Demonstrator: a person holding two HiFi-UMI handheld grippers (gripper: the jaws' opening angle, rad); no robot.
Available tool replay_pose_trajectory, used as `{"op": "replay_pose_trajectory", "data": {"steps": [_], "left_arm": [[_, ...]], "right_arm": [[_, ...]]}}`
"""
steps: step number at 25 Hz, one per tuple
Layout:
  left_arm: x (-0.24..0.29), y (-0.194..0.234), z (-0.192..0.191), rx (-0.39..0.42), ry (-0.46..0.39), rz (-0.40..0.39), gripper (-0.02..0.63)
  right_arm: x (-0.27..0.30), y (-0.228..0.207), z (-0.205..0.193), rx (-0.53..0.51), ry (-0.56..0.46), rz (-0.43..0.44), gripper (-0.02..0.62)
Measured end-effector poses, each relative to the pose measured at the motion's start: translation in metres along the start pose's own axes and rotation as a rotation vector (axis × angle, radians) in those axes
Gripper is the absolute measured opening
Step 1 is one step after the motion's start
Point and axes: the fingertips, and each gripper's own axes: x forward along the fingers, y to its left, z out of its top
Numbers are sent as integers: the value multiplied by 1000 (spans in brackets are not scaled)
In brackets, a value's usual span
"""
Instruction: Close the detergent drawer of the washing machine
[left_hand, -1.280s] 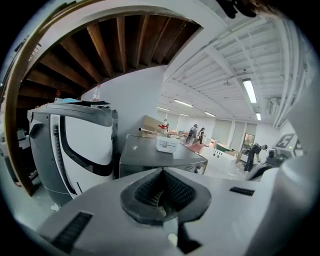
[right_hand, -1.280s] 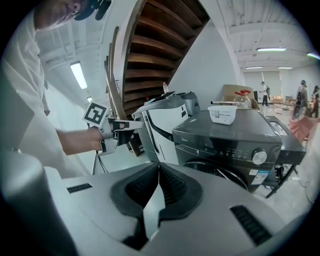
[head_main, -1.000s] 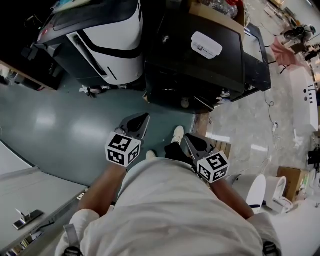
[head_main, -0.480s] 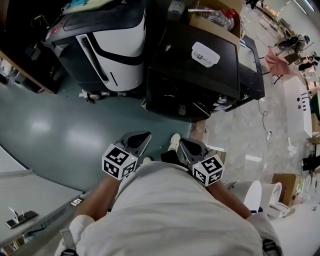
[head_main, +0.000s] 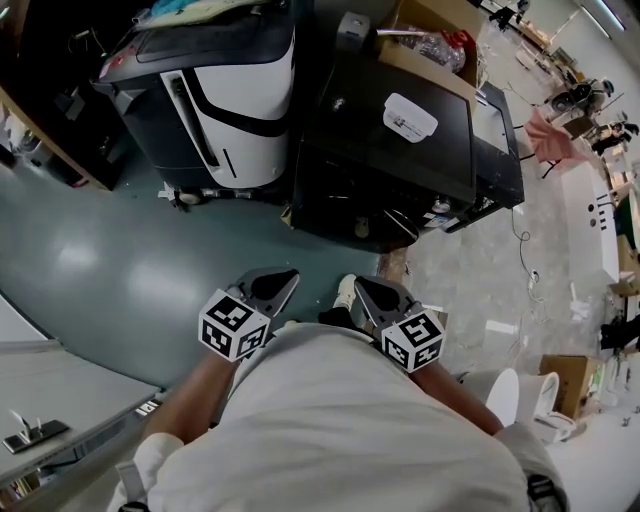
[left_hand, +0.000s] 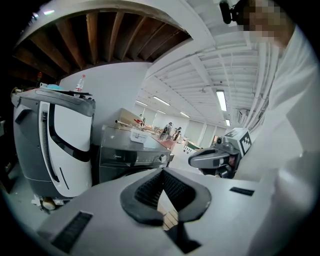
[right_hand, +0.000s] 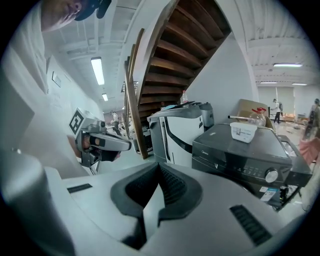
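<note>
The black washing machine (head_main: 400, 150) stands ahead on the floor, with its control panel and knob (right_hand: 271, 175) facing me. From here I cannot make out its detergent drawer. My left gripper (head_main: 283, 275) and right gripper (head_main: 362, 283) are held close to my body, well short of the machine. Both are shut with nothing between the pads. The left gripper view shows its own closed jaws (left_hand: 162, 192) and the right gripper (left_hand: 192, 161) beside them. In the right gripper view its closed jaws (right_hand: 152, 192) point toward the machine (right_hand: 240, 150), and the left gripper (right_hand: 127, 146) is at left.
A white tub (head_main: 411, 103) sits on the washer's top. A grey-and-white appliance (head_main: 230, 90) stands left of it, and a cardboard box (head_main: 440, 40) lies behind. A wooden staircase (right_hand: 165, 55) rises at the left. My shoe (head_main: 345, 290) is between the grippers.
Both grippers drifted slightly left and lower in the head view, staying shut. The washing machine now sits a little higher and farther from them.
</note>
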Motion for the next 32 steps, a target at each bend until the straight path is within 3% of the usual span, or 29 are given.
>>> {"op": "replay_pose_trajectory", "data": {"steps": [32], "left_arm": [[-3,11,-14,-24,10,14,-5]], "right_arm": [[-2,-2,-7,-31,11,-21,5]]}}
